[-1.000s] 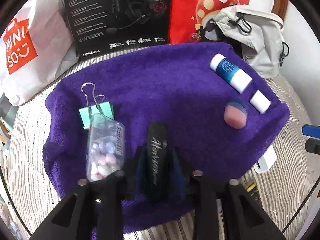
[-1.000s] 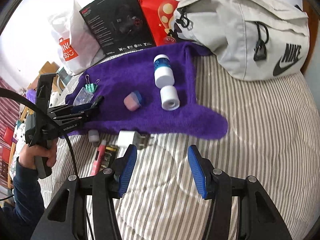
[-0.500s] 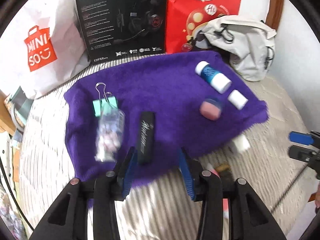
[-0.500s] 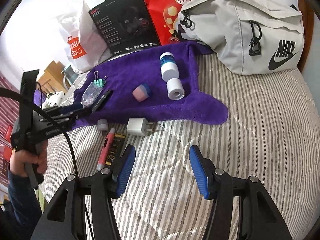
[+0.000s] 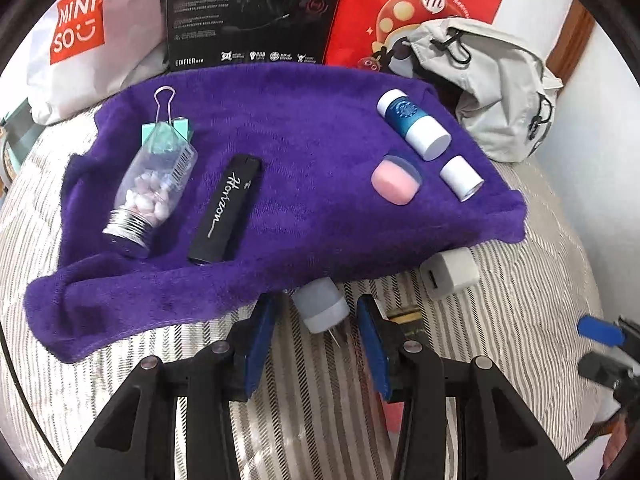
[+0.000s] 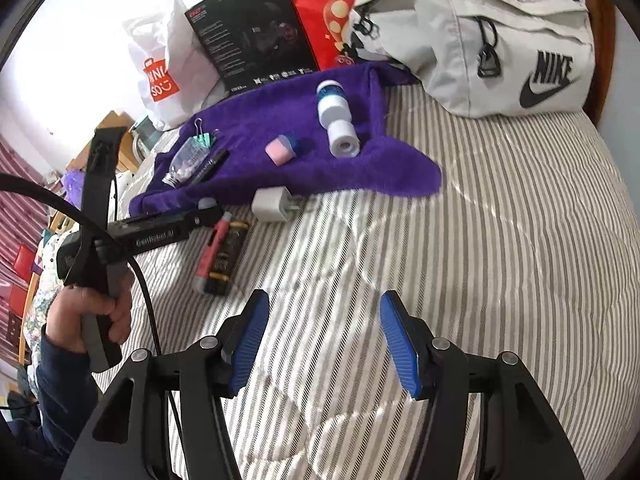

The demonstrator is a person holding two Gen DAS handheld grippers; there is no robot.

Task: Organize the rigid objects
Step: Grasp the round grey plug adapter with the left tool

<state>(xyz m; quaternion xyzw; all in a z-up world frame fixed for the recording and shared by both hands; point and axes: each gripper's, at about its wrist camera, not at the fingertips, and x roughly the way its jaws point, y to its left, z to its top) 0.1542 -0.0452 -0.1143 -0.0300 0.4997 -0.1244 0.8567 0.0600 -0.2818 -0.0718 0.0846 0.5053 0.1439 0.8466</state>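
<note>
On the purple towel (image 5: 312, 152) lie a mint binder clip (image 5: 166, 128), a clear bottle of beads (image 5: 154, 192), a black "Horizon" stick (image 5: 226, 208), a pink-and-blue block (image 5: 396, 182), a blue-and-white bottle (image 5: 412, 124) and a white cap (image 5: 460, 178). Just off the towel's near edge a small grey tube (image 5: 322, 308) lies between the fingers of my open left gripper (image 5: 318, 344), which do not touch it. My right gripper (image 6: 324, 344) hangs open over the striped bedding, holding nothing. In the right wrist view a hand holds the left gripper (image 6: 160, 232) beside the grey tube (image 6: 206, 203).
A white charger (image 6: 274, 206), a pink pen (image 6: 210, 252) and a black pack (image 6: 226, 256) lie on the bedding (image 6: 500, 240) near the towel. A grey Nike bag (image 6: 480, 40), a red box (image 5: 412, 12), a black headset box (image 5: 248, 12) and a white shopping bag (image 5: 80, 40) stand behind.
My left gripper let go of the black stick on the towel, drew back and shifted right, and now straddles the grey tube. The right gripper barely moved.
</note>
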